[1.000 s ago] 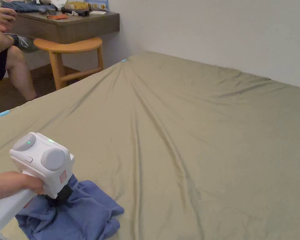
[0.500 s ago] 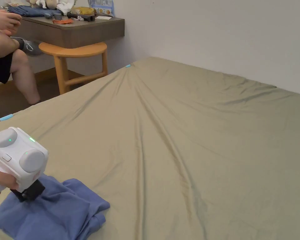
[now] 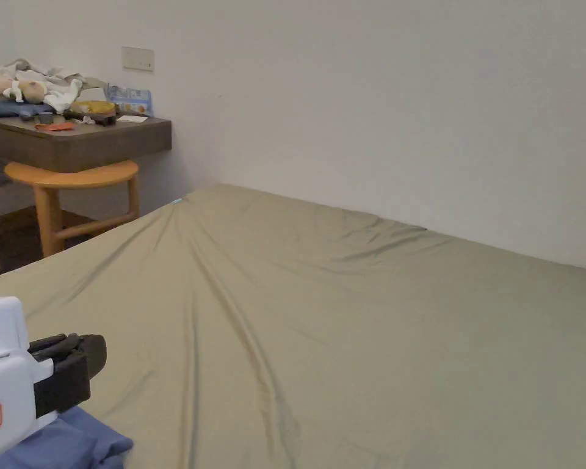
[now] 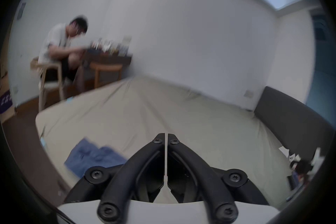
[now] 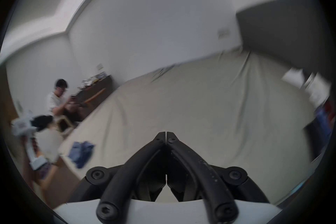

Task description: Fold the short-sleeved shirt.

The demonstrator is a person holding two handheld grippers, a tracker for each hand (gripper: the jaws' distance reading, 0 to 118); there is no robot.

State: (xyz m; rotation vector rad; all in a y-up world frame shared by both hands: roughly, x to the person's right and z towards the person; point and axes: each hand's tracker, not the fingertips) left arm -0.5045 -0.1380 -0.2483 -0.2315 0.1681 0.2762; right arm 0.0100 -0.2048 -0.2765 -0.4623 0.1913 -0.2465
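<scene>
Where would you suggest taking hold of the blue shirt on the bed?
Probably the blue shirt at its raised, rumpled edge toward the bed's middle, coming from above: it lies bunched near the bed's edge, so its folds offer the gripper something to pinch.

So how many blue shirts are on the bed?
1. The blue shirt lies bunched near the bed's edge, below the left gripper, whose jaws are shut and hold nothing. More could be out of view.
</scene>
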